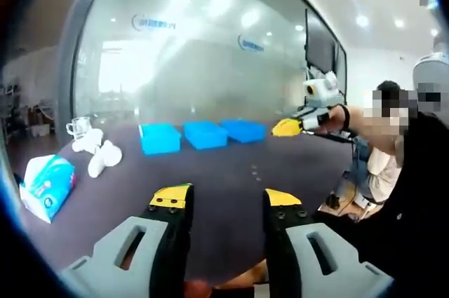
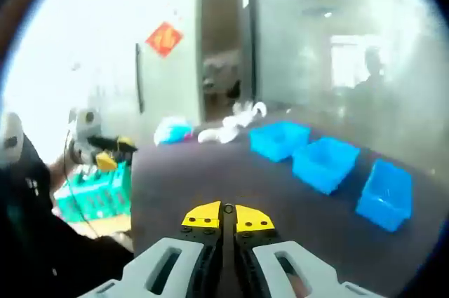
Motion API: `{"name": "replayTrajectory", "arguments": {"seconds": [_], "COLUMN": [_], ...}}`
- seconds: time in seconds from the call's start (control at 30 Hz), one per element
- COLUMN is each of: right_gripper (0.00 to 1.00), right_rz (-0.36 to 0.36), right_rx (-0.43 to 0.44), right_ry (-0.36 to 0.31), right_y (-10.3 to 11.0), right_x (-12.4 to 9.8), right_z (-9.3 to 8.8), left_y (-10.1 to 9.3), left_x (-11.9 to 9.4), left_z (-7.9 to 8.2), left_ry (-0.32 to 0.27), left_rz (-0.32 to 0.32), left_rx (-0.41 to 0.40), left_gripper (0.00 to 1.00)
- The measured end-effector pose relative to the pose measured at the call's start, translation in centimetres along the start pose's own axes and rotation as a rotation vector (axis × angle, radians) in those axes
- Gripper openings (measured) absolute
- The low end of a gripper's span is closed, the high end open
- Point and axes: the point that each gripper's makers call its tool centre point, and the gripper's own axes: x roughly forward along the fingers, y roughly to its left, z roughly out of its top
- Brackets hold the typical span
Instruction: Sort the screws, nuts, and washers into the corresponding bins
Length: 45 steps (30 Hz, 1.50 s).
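Across the dark table (image 1: 224, 172), three open blue bins (image 1: 205, 134) stand side by side.

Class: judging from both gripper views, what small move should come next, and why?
Probably lower the left gripper, jaws open, toward the small parts lying on the dark table short of the three blue bins; neither gripper holds anything yet, and the right gripper is shut.

The right hand-held gripper (image 2: 222, 218), its yellow-tipped jaws pressed together with nothing between them, hangs over a dark worktop (image 2: 210, 172). Three open blue plastic bins (image 2: 324, 161) sit in a row on the worktop, ahead and to the right. The left hand-held gripper (image 2: 112, 152) shows at the left edge.
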Motion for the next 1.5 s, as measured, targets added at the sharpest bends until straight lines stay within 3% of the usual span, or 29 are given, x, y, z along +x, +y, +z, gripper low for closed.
{"name": "replayTrajectory", "arguments": {"seconds": [0.17,0.37,0.57,0.67,0.93,1.2,1.33,1.37,1.5], "right_gripper": [0.02,0.02,0.02,0.02,0.02,0.02,0.02,0.02,0.02], "right_rz": [-0.125,-0.249,-0.328,-0.345,-0.34,-0.334,-0.358,-0.353,-0.354], "right_rx": [0.065,0.143,0.179,0.156,0.1,0.051,0.082,0.122,0.117], "right_ry": [-0.181,-0.311,-0.389,-0.391,-0.4,-0.364,-0.381,-0.36,-0.334], "right_y": [-1.5,-2.7,-4.5,-5.0,-6.8,-8.9,-10.9,-11.2,-12.3], "right_x": [-2.6,-5.4,-6.8,-6.6,-3.7,1.9,4.3,5.0,7.7], "right_z": [1.8,2.1,2.6,3.0,5.7,8.1,8.9,8.7,9.3], "left_y": [-0.2,-0.2,-0.4,-0.5,-0.5,-0.5,-0.4,-0.3,-0.1], "left_x": [0.2,0.2,0.1,0.0,-0.1,-0.1,-0.2,-0.2,-0.1], "left_z": [0.6,1.0,0.9,1.0,1.3,1.7,1.9,1.8,1.5], "left_ry": [-0.01,-0.023,-0.022,-0.021,-0.035,-0.045,-0.055,-0.056,-0.051], "left_rz": [-0.005,0.006,0.006,0.003,0.005,0.002,0.006,0.009,0.016], "left_rx": [0.006,0.005,0.006,0.008,0.007,0.005,0.0,0.001,-0.005], "left_gripper": [0.37,0.37,0.37,0.37,0.37,0.37,0.37,0.37,0.37]}}
